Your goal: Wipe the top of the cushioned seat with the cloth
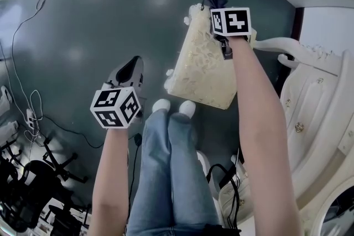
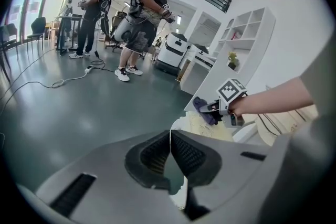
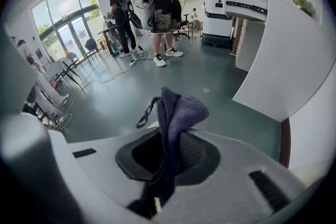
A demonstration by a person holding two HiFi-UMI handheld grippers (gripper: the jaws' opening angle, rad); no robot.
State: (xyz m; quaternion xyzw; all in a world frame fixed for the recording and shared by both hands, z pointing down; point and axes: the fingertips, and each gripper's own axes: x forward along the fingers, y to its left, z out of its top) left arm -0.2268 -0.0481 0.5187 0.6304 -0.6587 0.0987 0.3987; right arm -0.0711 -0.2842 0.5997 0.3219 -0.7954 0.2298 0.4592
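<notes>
The right gripper is clamping a bunched fold of the cloth at the far edge of the seat. The left gripper is hanging left of the seat, jaws together, empty. The cloth is likely handling as light, soft and limp, so a pinch on bunched folds suits it.

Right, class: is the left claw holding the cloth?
No, the left claw is shut on nothing; the dark cloth sits pinched in the right claw.

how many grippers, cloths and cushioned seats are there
grippers: 2, left gripper and right gripper
cloth: 1
cushioned seat: 1
total: 4
</notes>
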